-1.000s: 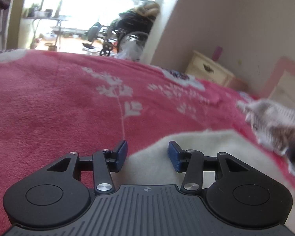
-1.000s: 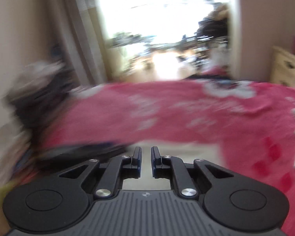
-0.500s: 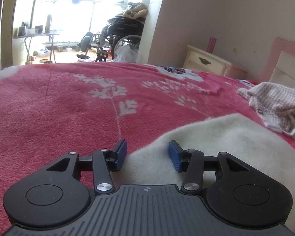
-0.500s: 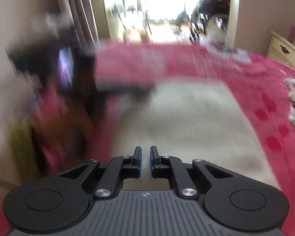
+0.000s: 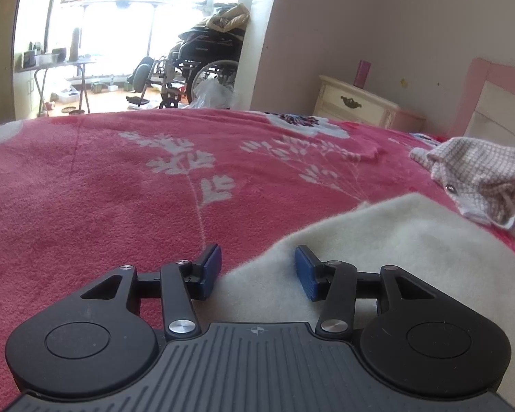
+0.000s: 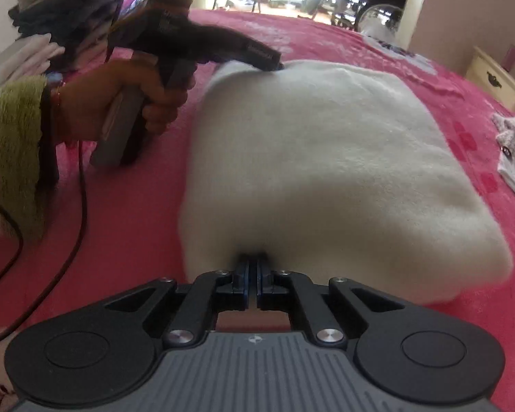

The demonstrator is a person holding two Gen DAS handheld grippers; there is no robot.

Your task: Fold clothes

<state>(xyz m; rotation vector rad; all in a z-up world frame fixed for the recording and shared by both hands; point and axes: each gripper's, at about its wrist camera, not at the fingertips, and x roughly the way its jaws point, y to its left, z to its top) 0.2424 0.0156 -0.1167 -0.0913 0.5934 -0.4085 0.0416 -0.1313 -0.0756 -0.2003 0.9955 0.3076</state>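
Note:
A cream fleece garment point(image 6: 326, 158) lies folded flat on the red flowered blanket point(image 5: 86, 189). My right gripper point(image 6: 253, 267) points down at its near edge. The jaws are closing and pinch a small tuck of the cream fabric between the blue pads. My left gripper point(image 5: 257, 267) stands open over the garment's far left corner point(image 5: 360, 240), one pad above the blanket and one above the fleece. In the right wrist view a hand point(image 6: 120, 103) holds that left gripper point(image 6: 271, 61), its tips resting at the far corner.
A checked garment point(image 5: 480, 178) lies crumpled to the right of the cream one. Stacked folded clothes point(image 6: 13, 79) stand at the bed's left side, and a black cable point(image 6: 80, 185) trails across the blanket. A cream nightstand point(image 5: 357, 106) and a wheelchair point(image 5: 206, 65) stand beyond the bed.
My right gripper swung down from looking across the room to the cream garment's near edge, and its jaws narrowed onto the fabric. The left gripper stayed over the far corner, rolling slightly.

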